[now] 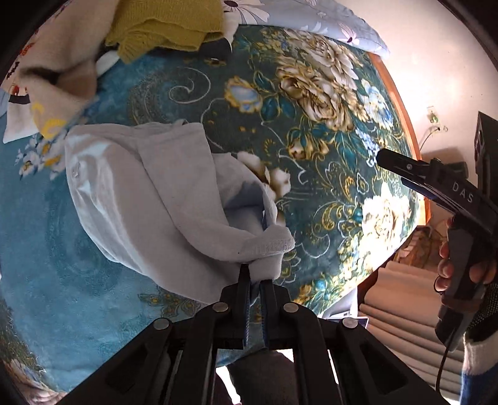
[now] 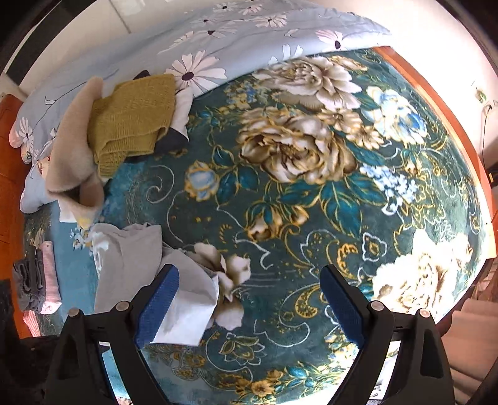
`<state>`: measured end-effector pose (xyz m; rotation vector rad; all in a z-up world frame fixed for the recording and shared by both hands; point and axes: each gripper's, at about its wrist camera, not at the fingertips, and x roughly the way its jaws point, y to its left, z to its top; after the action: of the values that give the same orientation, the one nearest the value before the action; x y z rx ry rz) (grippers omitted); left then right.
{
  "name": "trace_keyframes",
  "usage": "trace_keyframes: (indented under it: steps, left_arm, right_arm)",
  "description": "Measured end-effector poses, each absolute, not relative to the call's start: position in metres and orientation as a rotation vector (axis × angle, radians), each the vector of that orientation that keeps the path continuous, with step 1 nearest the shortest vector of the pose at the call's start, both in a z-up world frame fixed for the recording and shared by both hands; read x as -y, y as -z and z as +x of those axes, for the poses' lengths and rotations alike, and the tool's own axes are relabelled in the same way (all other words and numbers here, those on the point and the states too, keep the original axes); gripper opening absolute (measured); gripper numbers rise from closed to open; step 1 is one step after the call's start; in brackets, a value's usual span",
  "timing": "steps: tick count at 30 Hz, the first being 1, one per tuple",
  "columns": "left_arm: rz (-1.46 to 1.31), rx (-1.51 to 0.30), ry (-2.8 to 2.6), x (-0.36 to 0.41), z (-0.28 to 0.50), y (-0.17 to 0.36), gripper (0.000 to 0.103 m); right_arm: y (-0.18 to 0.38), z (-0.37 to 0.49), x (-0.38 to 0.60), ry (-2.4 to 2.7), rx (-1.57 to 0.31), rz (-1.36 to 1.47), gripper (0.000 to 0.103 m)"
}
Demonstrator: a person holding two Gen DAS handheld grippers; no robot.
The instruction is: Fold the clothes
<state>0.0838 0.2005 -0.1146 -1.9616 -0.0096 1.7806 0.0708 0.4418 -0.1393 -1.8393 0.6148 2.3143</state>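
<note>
**Left gripper clamps grey garment over the flowered bed**

Left wrist view: the left gripper (image 1: 256, 274) has its jaws pressed together on a hemmed edge of a pale grey garment (image 1: 149, 193). From the pinch the cloth trails away up and to the left, bunched and partly folded over itself, lying on the teal floral bedspread (image 1: 311, 131). At the far upper left sits a heap of other clothes: a mustard knit (image 1: 168, 28) on top of a cream fleece piece (image 1: 56, 78). A light blue daisy-print quilt (image 1: 311, 18) lies along the far edge of the bed. At the right, the right gripper (image 1: 386, 160) comes in above the bedspread, gripped by a hand (image 1: 457, 264) whose sleeve is white and fuzzy.

Right wrist view: the right gripper (image 2: 249, 277) has its jaws wide apart with nothing between the blue pads (image 2: 342, 305); only bedspread (image 2: 311, 218) shows in the gap. The grey garment (image 2: 133, 258) lies at the lower left, one corner passing behind the left-hand pad. The mustard knit (image 2: 133, 121) and the cream fleece piece (image 2: 71, 165) are piled at the upper left, against the daisy-print quilt (image 2: 218, 40). At the far left edge sits a small stack of folded things, grey and pink (image 2: 37, 280).
</note>
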Motion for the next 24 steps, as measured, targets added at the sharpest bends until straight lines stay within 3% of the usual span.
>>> trace_keyframes:
  steps: [2,6,11,13,15,16,18,20,24]
  left_arm:
    - [-1.961,0.001,-1.774,-0.195,0.083,0.115,0.011]
    - [-1.988,0.046,-1.767,-0.177,0.066,0.118,0.031]
    - [-2.025,0.056,-1.771,-0.163,0.052,0.125,0.033]
    - [-2.038,0.076,-1.775,-0.158,0.045,0.126,0.041]
    - [-2.054,0.103,-1.789,-0.154,0.035,0.128,0.055]
    - [-2.067,0.117,-1.794,-0.152,0.03,0.131,0.056]
    - [-2.105,0.146,-1.797,-0.15,0.018,0.142,0.058]
    - [-2.158,0.197,-1.795,-0.148,0.007,0.158,0.059]
    - [-2.302,0.416,-1.759,-0.144,-0.01,0.201,0.059]
  right_arm:
    - [0.153,0.073,-0.433,-2.296,-0.681,-1.899,0.092]
    - [0.183,0.072,-0.411,-2.236,-0.853,-2.025,0.092]
    - [0.216,0.058,-0.374,-2.163,-0.922,-2.165,0.08]
    - [0.231,0.051,-0.362,-2.114,-0.925,-2.233,0.078]
    - [0.243,0.046,-0.352,-2.066,-0.918,-2.281,0.063]
    - [0.248,0.044,-0.348,-2.043,-0.912,-2.301,0.057]
    - [0.258,0.041,-0.342,-2.001,-0.868,-2.337,0.025]
    - [0.263,0.041,-0.342,-1.965,-0.807,-2.337,0.007]
    - [0.247,0.048,-0.357,-2.004,-0.751,-2.208,0.006]
